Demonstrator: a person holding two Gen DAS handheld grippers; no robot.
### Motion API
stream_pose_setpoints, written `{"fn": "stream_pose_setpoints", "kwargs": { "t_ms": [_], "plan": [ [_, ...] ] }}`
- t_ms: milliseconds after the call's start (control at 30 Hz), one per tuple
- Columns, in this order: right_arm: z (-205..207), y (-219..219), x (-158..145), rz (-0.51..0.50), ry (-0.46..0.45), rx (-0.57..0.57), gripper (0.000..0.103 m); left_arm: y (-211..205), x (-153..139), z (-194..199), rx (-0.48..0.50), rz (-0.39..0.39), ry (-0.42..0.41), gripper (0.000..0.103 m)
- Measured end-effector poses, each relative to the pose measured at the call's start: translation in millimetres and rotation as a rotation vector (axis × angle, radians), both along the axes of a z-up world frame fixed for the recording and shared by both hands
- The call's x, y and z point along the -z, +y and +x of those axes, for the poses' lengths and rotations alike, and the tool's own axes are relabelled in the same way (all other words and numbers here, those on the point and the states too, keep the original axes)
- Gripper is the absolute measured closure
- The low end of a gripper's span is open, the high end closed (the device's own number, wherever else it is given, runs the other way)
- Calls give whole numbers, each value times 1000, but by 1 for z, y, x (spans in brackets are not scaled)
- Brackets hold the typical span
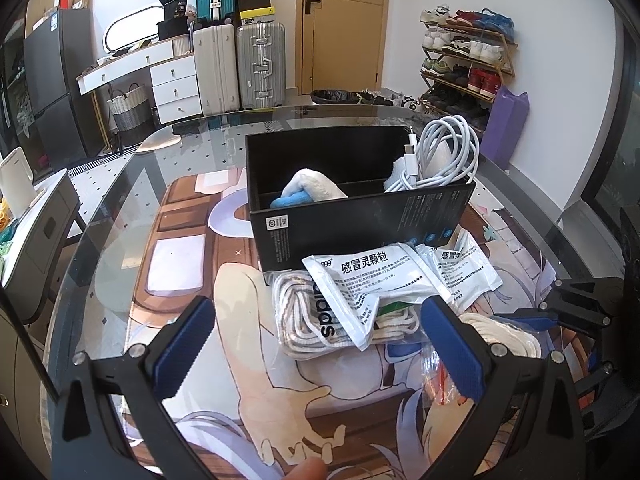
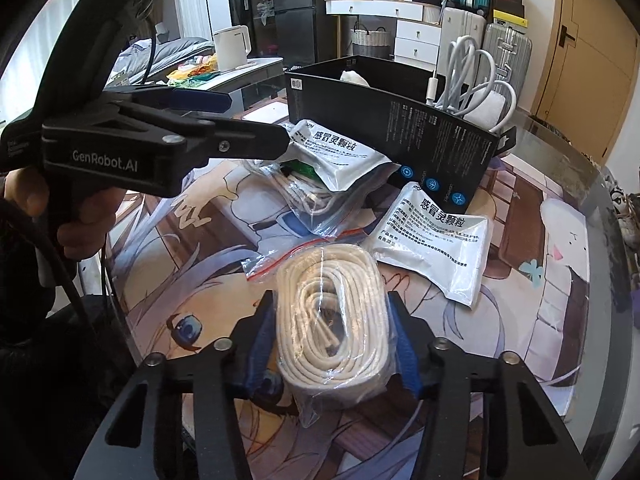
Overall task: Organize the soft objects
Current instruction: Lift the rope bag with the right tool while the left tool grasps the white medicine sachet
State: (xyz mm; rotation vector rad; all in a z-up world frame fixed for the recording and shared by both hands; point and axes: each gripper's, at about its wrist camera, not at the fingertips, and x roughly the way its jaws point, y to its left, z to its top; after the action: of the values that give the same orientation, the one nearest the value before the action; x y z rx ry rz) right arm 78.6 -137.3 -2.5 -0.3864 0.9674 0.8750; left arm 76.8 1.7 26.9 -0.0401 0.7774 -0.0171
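My right gripper is shut on a clear zip bag of coiled cream cord, its blue pads pressing both sides of the bundle on the printed mat. My left gripper is open and hovers over a second bag of white laces, on which one white medicine sachet partly lies. Another sachet rests beside it. Behind them stands an open black box holding a white and blue cloth and a coiled white cable. In the right wrist view the left gripper reaches in from the left.
The round glass table's edge curves close around the mat. A low side table with a white kettle stands to one side. Suitcases, a white drawer unit and a shoe rack line the far wall.
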Motion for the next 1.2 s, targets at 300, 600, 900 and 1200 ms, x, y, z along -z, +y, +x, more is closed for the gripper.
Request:
{"fn": "stream_pose_setpoints", "kwargs": {
  "t_ms": [300,600,900,1200],
  "plan": [
    [-5,-4,-11,10,-24,-27,59,2,-2,-1,-7,-2,-4,0],
    [-3,-18,-33,63,-65,-3,59,1,-2,-1,-9,1,-4,0],
    [5,-31,-50,131,-96,69,59,3,-1,-1,-14,1,-1,0],
    [17,-40,-56,186,-106,148,59,9,2,2,-43,-2,16,0]
  ]
}}
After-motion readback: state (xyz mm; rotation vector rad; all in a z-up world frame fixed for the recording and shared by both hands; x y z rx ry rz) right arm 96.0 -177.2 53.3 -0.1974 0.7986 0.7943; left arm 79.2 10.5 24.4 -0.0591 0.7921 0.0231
